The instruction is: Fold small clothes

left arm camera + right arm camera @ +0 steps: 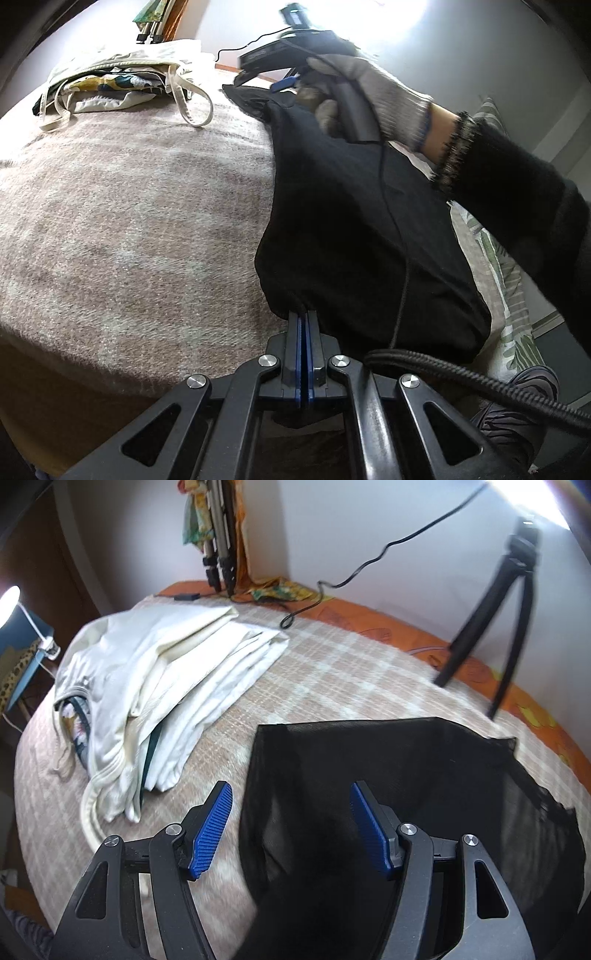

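So I'm mid-fold on a thin black mesh garment (388,775), which lies partly on the checked beige blanket (129,203) of the bed. My left gripper (303,321) has its jaws clamped tight on one edge of it. My right gripper (291,827) hangs over the cloth with jaws wide apart, holding nothing. Next I'd guess the right one needs to pinch the matching corner so both lift evenly. A pile of cream folded clothes (177,686) sits off to the side.
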Action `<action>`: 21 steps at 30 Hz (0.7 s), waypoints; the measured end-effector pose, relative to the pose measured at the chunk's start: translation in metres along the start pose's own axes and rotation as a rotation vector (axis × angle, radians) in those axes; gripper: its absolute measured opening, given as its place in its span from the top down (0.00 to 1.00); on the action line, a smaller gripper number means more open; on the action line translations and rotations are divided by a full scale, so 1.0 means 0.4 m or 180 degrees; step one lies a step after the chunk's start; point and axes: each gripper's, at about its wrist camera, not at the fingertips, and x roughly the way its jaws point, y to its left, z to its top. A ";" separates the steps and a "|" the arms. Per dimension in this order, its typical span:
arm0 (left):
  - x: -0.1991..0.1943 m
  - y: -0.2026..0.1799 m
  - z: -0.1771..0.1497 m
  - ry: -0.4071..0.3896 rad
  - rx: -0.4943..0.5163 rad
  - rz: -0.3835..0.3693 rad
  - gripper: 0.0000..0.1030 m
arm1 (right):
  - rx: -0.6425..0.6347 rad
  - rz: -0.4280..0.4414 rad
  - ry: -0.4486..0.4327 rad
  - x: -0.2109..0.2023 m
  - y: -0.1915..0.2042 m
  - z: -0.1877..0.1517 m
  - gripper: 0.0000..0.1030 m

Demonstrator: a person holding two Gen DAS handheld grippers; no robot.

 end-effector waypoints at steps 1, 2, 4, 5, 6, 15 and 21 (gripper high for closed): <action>-0.006 -0.003 -0.009 0.0002 0.0000 -0.0005 1.00 | -0.0029 -0.0013 0.0034 0.014 0.005 0.004 0.36; -0.005 -0.003 -0.010 0.0008 -0.0001 -0.0008 1.00 | -0.0061 -0.0032 0.0073 0.030 0.009 0.008 0.36; -0.004 -0.002 -0.008 0.0013 -0.0008 -0.0019 1.00 | -0.0123 -0.0055 0.0132 0.056 0.017 0.014 0.36; -0.004 -0.003 -0.008 0.0013 -0.0008 -0.0019 1.00 | -0.0145 -0.0063 0.0151 0.065 0.019 0.015 0.36; -0.003 -0.002 -0.006 0.0014 -0.0011 -0.0022 1.00 | -0.0170 -0.0096 0.0190 0.076 0.022 0.017 0.36; -0.018 -0.016 -0.004 -0.0002 0.0073 -0.0045 1.00 | -0.0117 -0.0031 0.0141 0.071 -0.001 0.024 0.98; -0.031 -0.064 0.002 -0.0043 0.0235 -0.0067 1.00 | 0.0109 0.0196 -0.0250 -0.012 -0.061 0.023 0.98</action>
